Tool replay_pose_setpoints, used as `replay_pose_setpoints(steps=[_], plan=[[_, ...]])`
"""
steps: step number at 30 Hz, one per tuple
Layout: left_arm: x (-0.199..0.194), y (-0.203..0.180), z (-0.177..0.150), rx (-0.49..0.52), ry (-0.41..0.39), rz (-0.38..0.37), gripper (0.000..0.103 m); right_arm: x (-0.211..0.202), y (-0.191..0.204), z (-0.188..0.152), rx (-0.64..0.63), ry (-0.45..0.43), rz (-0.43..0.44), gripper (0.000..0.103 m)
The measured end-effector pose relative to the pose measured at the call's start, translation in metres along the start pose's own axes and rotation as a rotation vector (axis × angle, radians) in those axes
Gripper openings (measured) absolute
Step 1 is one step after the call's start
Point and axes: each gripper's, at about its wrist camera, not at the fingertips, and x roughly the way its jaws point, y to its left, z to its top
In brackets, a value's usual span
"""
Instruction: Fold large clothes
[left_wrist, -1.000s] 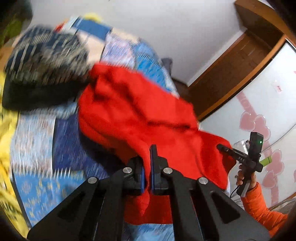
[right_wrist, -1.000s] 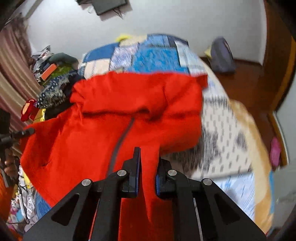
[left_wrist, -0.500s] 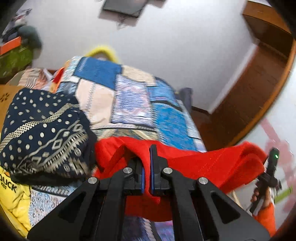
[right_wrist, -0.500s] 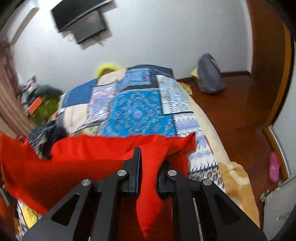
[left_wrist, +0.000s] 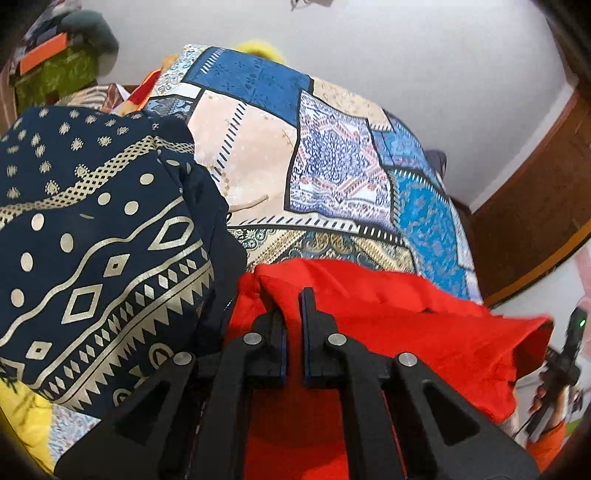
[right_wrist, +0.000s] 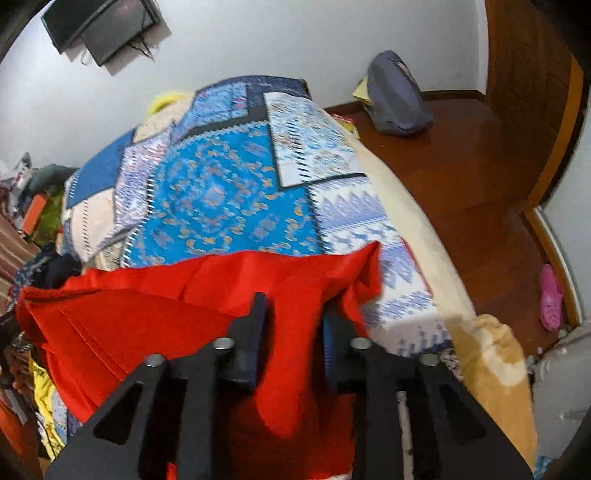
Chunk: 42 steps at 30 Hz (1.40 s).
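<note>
Lying along the bed's near edge, the red garment risks slipping crooked; left gripper clamped on it, right gripper just opening with cloth loose between parted jaws; patterned navy cloth crowds the left corner.

I see the bed under its patchwork quilt, with the red garment and a navy patterned cloth lying on it.

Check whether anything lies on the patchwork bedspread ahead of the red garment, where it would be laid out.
Nothing visible does. The patchwork bedspread ahead of the red garment is bare. The navy gold-printed cloth lies beside it, off to the left in the left wrist view.
</note>
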Motion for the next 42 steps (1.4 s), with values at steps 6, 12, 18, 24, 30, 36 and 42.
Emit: replay_pose_setpoints(steps=[6,12,18,24,30,36,42], plan=[[-0.030,-0.021,-0.002,0.126,-0.061,0.114,0.058,-0.042,-0.011,-0.009,0.000,-0.072,-0.076,0.052],[-0.069,-0.032,-0.014,0.191,-0.128,0.148,0.058,-0.077,0.005,-0.027,-0.061,-0.082,-0.013,0.052],[-0.071,-0.051,-0.040,0.285,-0.070,0.127,0.060,-0.080,0.044,-0.045,-0.156,-0.063,0.058,0.052],[-0.032,-0.076,-0.069,0.389,0.042,0.123,0.060,-0.045,0.089,-0.056,-0.256,0.006,0.089,0.052],[0.008,-0.092,-0.082,0.431,0.105,0.109,0.061,-0.004,0.123,-0.068,-0.335,0.063,0.090,0.052],[0.023,-0.064,-0.095,0.355,0.069,0.089,0.084,0.015,0.117,-0.093,-0.391,0.041,0.059,0.063],[0.011,-0.027,-0.117,0.261,0.095,0.050,0.084,0.007,0.097,-0.099,-0.310,0.030,0.109,0.073]])
